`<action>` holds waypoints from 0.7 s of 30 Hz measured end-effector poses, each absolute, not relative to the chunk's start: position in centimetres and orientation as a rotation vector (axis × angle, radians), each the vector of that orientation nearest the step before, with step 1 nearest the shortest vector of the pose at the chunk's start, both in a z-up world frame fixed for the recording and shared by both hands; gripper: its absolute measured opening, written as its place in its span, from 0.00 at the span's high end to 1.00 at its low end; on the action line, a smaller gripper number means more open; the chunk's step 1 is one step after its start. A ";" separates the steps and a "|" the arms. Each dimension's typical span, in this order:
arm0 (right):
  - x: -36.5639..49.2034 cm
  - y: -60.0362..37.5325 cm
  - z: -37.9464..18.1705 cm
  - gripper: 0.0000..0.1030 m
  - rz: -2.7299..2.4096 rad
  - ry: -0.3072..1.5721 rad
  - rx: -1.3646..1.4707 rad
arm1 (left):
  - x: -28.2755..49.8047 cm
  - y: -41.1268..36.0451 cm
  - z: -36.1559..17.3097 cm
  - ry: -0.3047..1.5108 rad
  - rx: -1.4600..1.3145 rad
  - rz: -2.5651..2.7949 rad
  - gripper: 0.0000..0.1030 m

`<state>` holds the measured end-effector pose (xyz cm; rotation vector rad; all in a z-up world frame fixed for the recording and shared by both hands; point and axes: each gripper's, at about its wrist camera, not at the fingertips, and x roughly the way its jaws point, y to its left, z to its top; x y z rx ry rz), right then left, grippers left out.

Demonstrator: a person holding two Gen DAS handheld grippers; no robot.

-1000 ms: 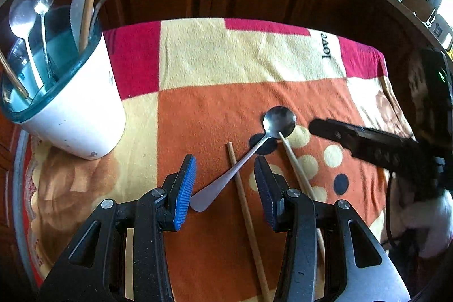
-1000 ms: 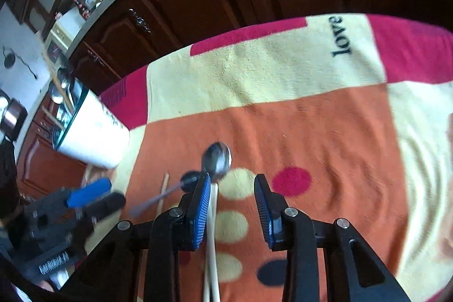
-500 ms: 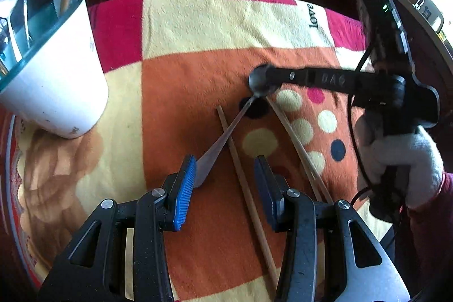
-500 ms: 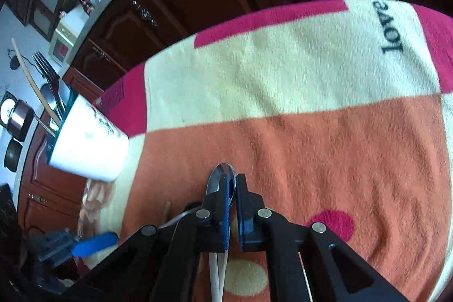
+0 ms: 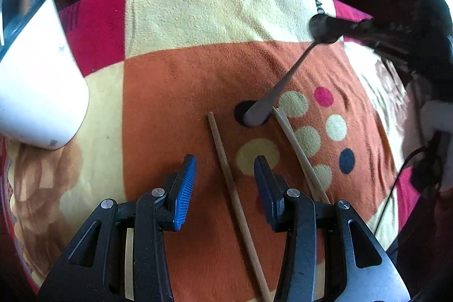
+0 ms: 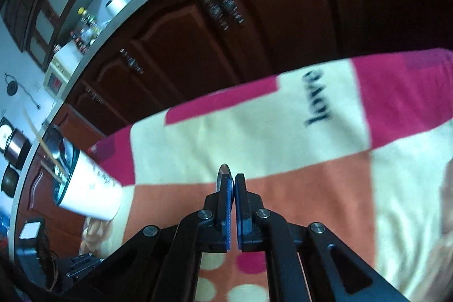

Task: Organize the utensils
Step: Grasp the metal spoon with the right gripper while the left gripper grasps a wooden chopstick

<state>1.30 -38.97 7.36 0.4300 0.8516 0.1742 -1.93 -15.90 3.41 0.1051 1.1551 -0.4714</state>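
The right tool (image 6: 232,183) pinches the spoon (image 5: 283,78) by its bowl, at two o'clock in the left wrist view, handle hanging toward the blanket (image 5: 184,19). The left tool (image 5: 225,174) gapes wide, straddling one chopstick (image 5: 226,174).

Glossy metal spoon (image 5: 279,84), matt wooden chopsticks (image 5: 235,197), fuzzy cloth (image 5: 175,81).

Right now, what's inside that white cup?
In the right view, the white cup holds a spoon and a wooden stick, poking out. Anything deeper is hidden by its wall.
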 end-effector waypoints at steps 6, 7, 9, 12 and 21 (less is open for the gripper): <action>0.7 -41.6 7.9 0.98 0.145 0.844 0.431 | -1.8 -17.1 2.5 1.136 0.177 -0.461 0.89; 0.5 -41.6 8.0 0.98 0.147 0.843 0.430 | -1.7 -17.0 2.4 1.134 0.170 -0.468 0.91; 0.2 -41.3 8.2 0.98 0.158 0.838 0.427 | -1.5 -16.6 2.4 1.139 0.141 -0.481 0.92; -0.3 -40.4 8.9 0.98 0.183 0.827 0.413 | -1.6 -15.7 3.3 1.114 0.107 -0.501 0.95; -1.3 -36.6 12.9 0.98 0.260 0.771 0.335 | -2.6 -12.0 9.4 0.984 0.016 -0.507 0.96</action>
